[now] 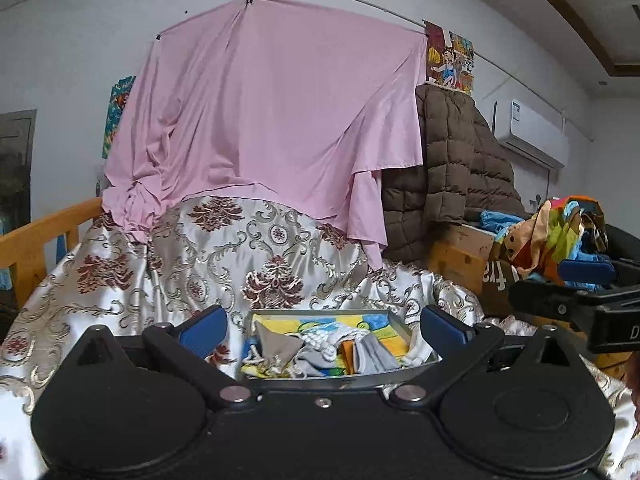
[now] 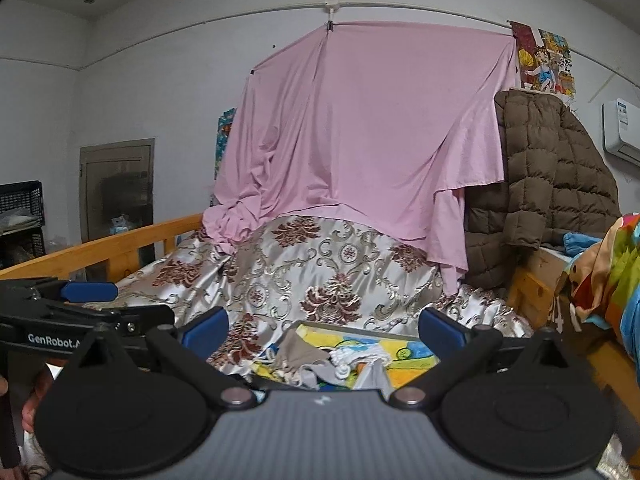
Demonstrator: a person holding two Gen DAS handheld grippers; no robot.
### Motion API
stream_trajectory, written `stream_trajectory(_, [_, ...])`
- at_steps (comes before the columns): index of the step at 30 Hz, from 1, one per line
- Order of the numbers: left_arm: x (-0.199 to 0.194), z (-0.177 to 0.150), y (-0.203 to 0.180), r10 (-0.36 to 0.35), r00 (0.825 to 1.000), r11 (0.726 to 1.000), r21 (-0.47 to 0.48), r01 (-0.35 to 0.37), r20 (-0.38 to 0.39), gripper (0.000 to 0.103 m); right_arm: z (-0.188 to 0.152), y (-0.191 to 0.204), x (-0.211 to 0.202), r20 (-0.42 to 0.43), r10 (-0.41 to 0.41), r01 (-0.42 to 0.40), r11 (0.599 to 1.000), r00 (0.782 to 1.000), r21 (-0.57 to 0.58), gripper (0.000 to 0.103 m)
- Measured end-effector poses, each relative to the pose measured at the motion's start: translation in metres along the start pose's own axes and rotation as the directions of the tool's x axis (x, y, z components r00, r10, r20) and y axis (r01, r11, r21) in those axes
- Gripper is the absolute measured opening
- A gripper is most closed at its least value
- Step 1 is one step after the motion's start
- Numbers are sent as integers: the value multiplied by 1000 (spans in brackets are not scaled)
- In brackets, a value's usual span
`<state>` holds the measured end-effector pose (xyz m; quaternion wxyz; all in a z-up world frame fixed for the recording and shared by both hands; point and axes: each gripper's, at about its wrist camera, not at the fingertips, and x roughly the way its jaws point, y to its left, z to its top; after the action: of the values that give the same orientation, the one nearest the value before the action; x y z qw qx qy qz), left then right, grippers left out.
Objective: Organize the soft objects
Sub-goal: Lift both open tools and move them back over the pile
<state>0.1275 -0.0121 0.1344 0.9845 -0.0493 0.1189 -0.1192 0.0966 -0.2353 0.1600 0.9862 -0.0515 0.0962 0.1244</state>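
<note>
- Both grippers hang wide open with nothing in them: left gripper, right gripper.
- Just past them, a tray sits on the satin bedspread, holding limp cloths and a white knotted cord.
- They look light and floppy; I'd pinch a raised fold.
- Pink sheet hangs behind.

You have one tray holding a jumble of small cloths, too tangled to count. You hold two grippers, left gripper and right gripper.
</note>
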Motion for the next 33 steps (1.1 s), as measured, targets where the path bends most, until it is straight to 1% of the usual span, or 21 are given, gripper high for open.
stream_trajectory(3, [-11,-9,6,15,1000,1000,7,-15,-2,102,-7,9,-6,1,8,-8,1000,1000,-3,103])
stream_trajectory(8, [-21,-26,18,32,999,999,3,-32,-30,102,-23,20,-11,-7,23,-23,1000,1000,-1,103])
stream_trajectory(14, [-26,-43,29,63,995,998,15,-62,-75,102,-44,33,-14,-27,49,-48,999,998,7,103])
stream_trajectory(21, [-28,-52,41,96,986,995,41,-91,-137,102,-62,39,-13,-52,73,-72,997,996,22,103])
stream_trajectory(23, [-26,-51,44,111,980,993,47,-105,-167,102,-66,41,-10,-71,84,-83,996,994,27,103])
stream_trajectory(25, [-22,-48,48,135,968,991,44,-129,-210,102,-70,44,-5,-93,95,-93,995,991,30,103])
stream_trajectory(27, [-16,-45,53,156,952,988,36,-152,-265,102,-74,48,2,-118,108,-105,994,987,33,103])
stream_trajectory(29, [-9,-39,59,171,934,984,7,-177,-315,102,-78,52,10,-145,118,-114,993,982,35,103])
stream_trajectory(31, [-2,-35,66,179,923,980,-18,-196,-340,102,-81,57,19,-167,129,-122,991,977,55,103])
stream_trajectory(33, [5,-31,72,183,919,978,-31,-207,-350,102,-80,57,30,-190,158,-138,984,969,114,103])
